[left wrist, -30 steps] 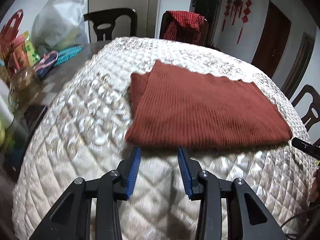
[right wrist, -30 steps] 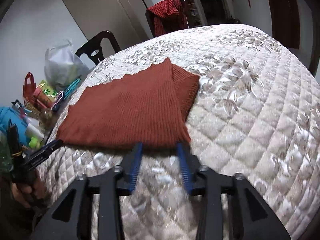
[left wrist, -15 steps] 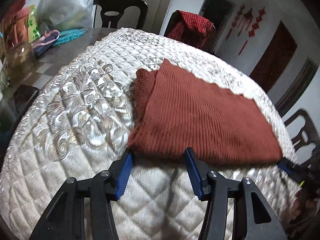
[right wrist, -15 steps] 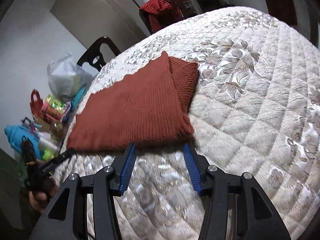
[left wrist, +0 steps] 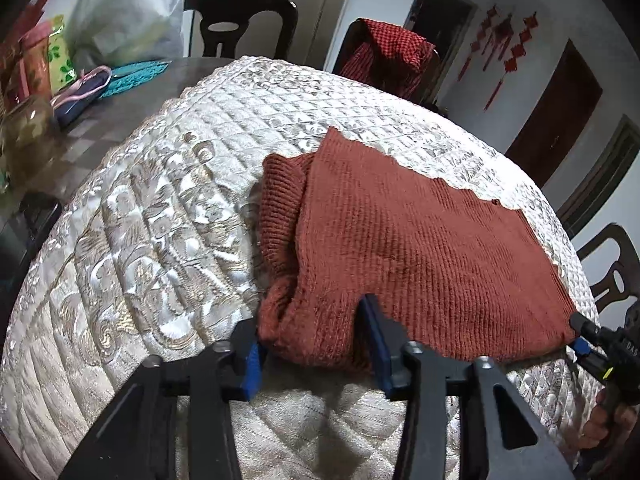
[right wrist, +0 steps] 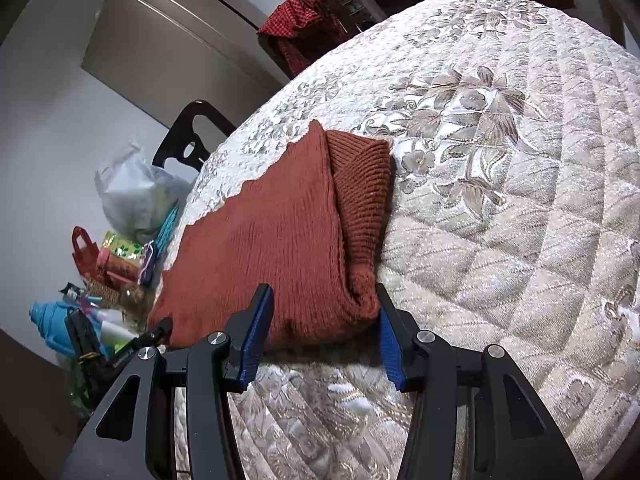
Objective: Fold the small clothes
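Rust-red knit sweater (left wrist: 400,248) lies folded on a quilted cream bedspread (left wrist: 160,240) with a silvery floral pattern. Nearest the left wrist camera, the left gripper (left wrist: 316,344) straddles the garment's near left corner, jaws spread wide, blue pads (left wrist: 252,364) on either side of the bunched edge without pinching it. The right gripper (right wrist: 324,328) likewise stands open around the near right corner, the cloth's edge sitting between its fingers. Along each short side a ribbed sleeve (right wrist: 360,200) is tucked under the flat body panel. Past the bedspread's left edge a dark tabletop (left wrist: 120,108) carries a teal mat (left wrist: 132,76), packets and a white plastic bag (left wrist: 128,12). Behind, a dark chair (left wrist: 240,24) stands beside another draped with a red checked cloth (left wrist: 384,56).
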Tool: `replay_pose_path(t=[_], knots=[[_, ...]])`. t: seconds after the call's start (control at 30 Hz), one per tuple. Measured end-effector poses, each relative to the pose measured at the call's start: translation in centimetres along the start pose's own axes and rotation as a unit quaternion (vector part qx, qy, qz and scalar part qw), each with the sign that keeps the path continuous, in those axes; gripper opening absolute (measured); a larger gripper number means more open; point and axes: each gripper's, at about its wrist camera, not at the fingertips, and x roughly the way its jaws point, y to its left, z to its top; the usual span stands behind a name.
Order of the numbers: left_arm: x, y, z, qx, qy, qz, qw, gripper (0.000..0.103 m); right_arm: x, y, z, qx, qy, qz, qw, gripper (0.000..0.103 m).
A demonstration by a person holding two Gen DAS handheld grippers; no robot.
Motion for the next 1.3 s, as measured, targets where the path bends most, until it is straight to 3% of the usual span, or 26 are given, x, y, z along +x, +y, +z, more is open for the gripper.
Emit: replay_pose_path(t=[0.03,0.1,0.17,0.73,1.3], knots=[[0.1,-0.2,0.0,0.003,0.001,-0.001,1.0000,0.035,0.1,0.1,0.1,-0.006,0.001,-0.005,1.000,0.042],[0.0,-0.5,0.0,0.013,-0.003,0.006,0.9999,0.028,0.5,0.1,0.2,-0.009,0.007,-0.011,1.000,0.022],[0.0,-0.8,0.0,0.022,-0.005,0.010,0.9997,0.026,0.8,-0.2,0.1,-0.007,0.011,-0.008,1.000,0.018],[-1.8,-1.4,-0.5,0.052,-0.017,0.016,0.9984,0.018,-1.3,0.6,0.0,-0.033,-0.003,0.007,0.999,0.014],[-6.2,-1.3,-5.6,0.063,-0.010,-0.008,0.9979,0.018,-5.8,0.9,-4.0,-0.061,0.005,0.001,0.998,0.014]])
